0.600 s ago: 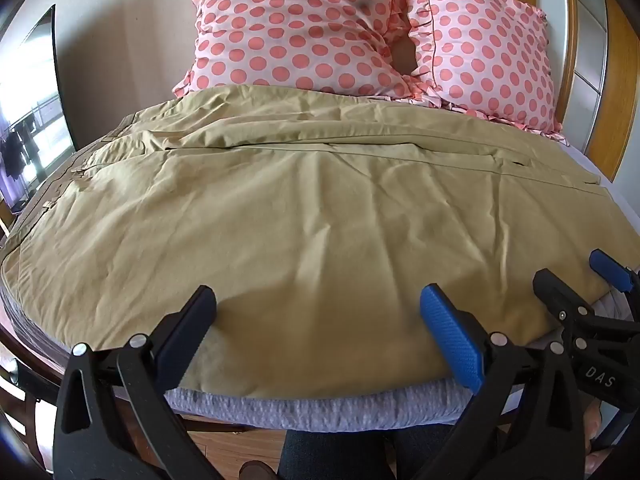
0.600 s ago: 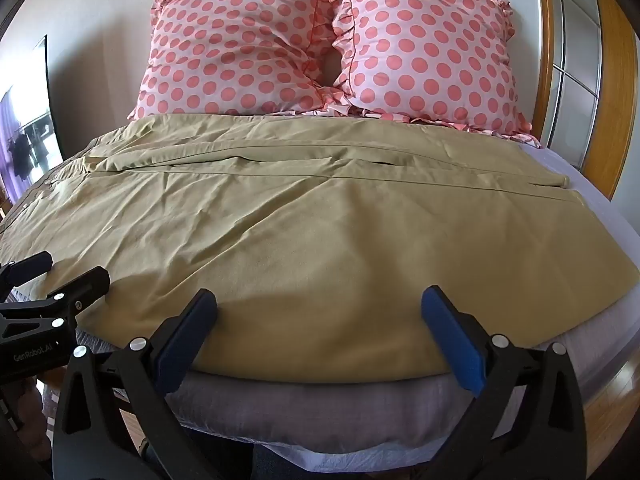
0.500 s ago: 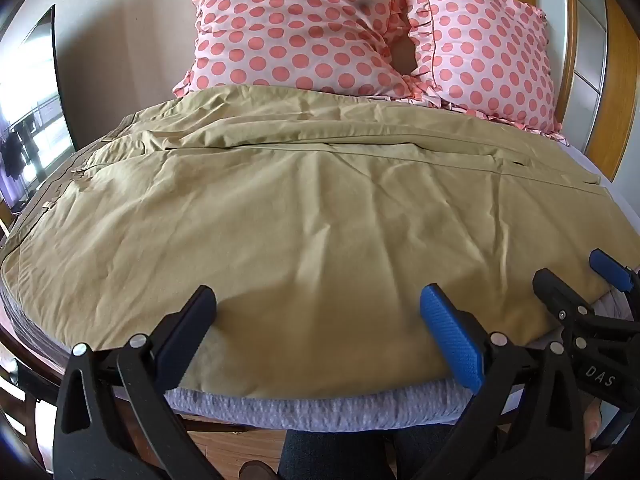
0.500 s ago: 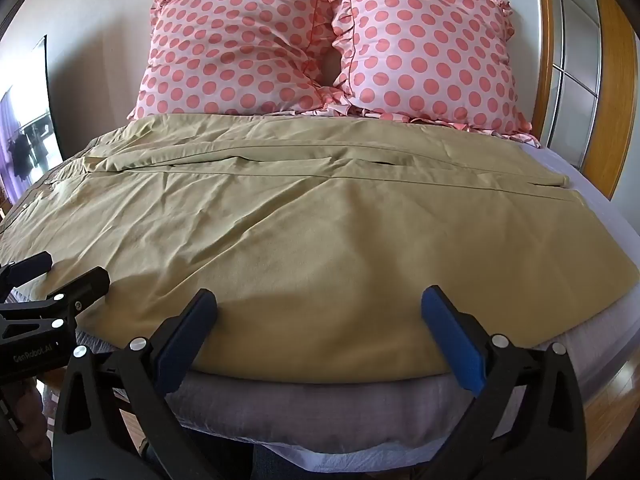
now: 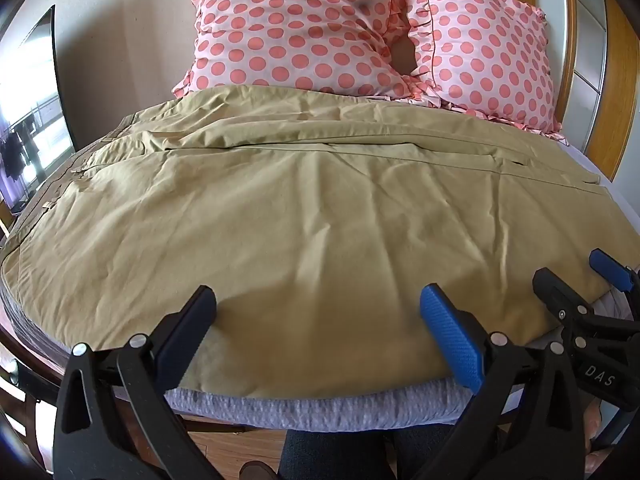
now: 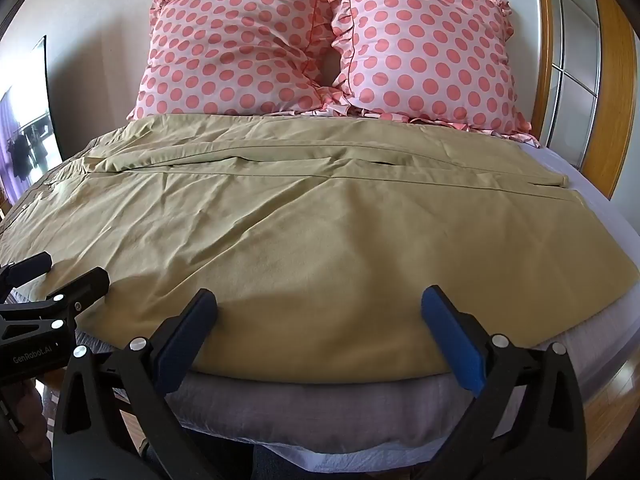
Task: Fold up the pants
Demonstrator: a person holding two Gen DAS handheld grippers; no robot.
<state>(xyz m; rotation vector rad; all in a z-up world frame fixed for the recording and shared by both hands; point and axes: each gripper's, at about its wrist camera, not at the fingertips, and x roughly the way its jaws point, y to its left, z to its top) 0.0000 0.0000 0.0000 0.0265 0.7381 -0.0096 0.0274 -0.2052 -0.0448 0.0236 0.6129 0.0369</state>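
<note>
Tan pants [image 5: 304,208] lie spread flat across the bed, waistband at the left, leg hems at the right; they also fill the right wrist view [image 6: 320,232]. My left gripper [image 5: 318,312] is open and empty, hovering just above the pants' near edge. My right gripper [image 6: 318,314] is open and empty over the same near edge, further right. The right gripper shows at the right edge of the left wrist view [image 5: 580,276]. The left gripper shows at the left edge of the right wrist view [image 6: 60,276].
Two pink polka-dot pillows [image 5: 304,28] [image 6: 428,52] stand against the headboard wall behind the pants. A grey sheet [image 5: 320,404] covers the mattress edge below the grippers. A wooden frame [image 6: 616,88] runs along the right; wood floor [image 5: 232,448] lies below.
</note>
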